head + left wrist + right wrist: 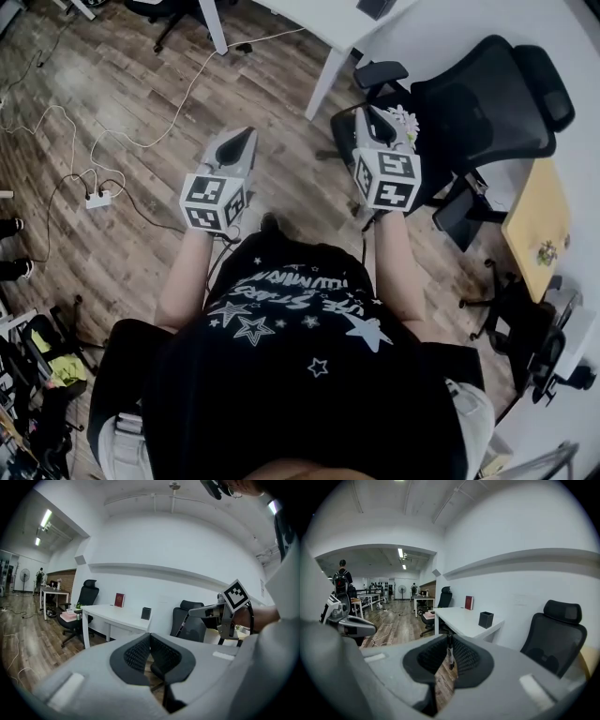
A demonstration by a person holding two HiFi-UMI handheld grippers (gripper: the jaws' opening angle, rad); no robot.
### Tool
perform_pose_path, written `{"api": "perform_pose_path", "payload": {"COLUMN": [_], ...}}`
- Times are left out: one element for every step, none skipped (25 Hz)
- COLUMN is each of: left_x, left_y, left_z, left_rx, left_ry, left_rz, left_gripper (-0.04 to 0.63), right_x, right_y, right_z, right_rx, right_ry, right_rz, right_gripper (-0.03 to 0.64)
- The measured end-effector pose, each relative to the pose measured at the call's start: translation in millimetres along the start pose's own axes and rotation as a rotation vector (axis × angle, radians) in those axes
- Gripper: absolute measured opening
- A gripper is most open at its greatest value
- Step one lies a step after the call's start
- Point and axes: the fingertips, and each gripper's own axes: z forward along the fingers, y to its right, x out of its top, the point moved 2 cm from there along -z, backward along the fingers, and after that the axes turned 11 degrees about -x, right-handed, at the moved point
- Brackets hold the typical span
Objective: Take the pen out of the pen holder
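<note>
The right gripper [450, 638] is closed on the pen [450, 652]. The pen stands upright between the two black ribbed pads, and its dark lower end shows in the gap above the wooden floor [389, 620]. The left gripper [150, 635] has its jaws brought together at the tips, with nothing between them. Both grippers are held side by side in the air. A black office chair [555, 634] stands close in front, to the right. The white desk [461, 619] lies beyond it, along the wall. The pen holder [486, 619], a black square box, stands upright on the desk near its nearer end, well apart from the pen. A red book [468, 602] stands farther along the desk's wall-side edge.
</note>
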Motion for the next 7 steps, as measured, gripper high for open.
{"api": "perform_pose_path", "payload": {"left_x": [-1.3,-2.6,-3.9,-5.2,-6.4,-7.5,-8.5], "left_y": [6.3,13.0,19.9,27.0,34.2,41.5,48.8], "left_z": [-0.6,-1.0,-1.4,-1.8,-2.0,-2.3,-2.5], "left_rx": [0.002,0.004,0.006,0.009,0.012,0.015,0.018], "left_ry": [-0.002,-0.006,-0.009,-0.012,-0.014,-0.015,-0.016], "left_rz": [0.001,0.002,0.004,0.006,0.006,0.005,0.004], "left_gripper": [0.011,0.011,0.011,0.011,0.011,0.011,0.011], "right_x": [-3.2,-6.5,-10.0,-13.5,-16.9,-20.2,-23.4], "right_y": [3.6,7.3,11.2,15.2,19.5,23.8,28.3], "right_z": [-5.9,-11.8,-17.7,-23.7,-29.6,-35.5,-41.4], "right_rx": [0.002,0.005,0.008,0.011,0.015,0.018,0.021], "right_ry": [-0.002,-0.005,-0.008,-0.011,-0.014,-0.017,-0.019], "right_rz": [0.002,0.005,0.008,0.010,0.012,0.014,0.015], "right_gripper": [0.040,0.040,0.040,0.040,0.040,0.040,0.040]}}
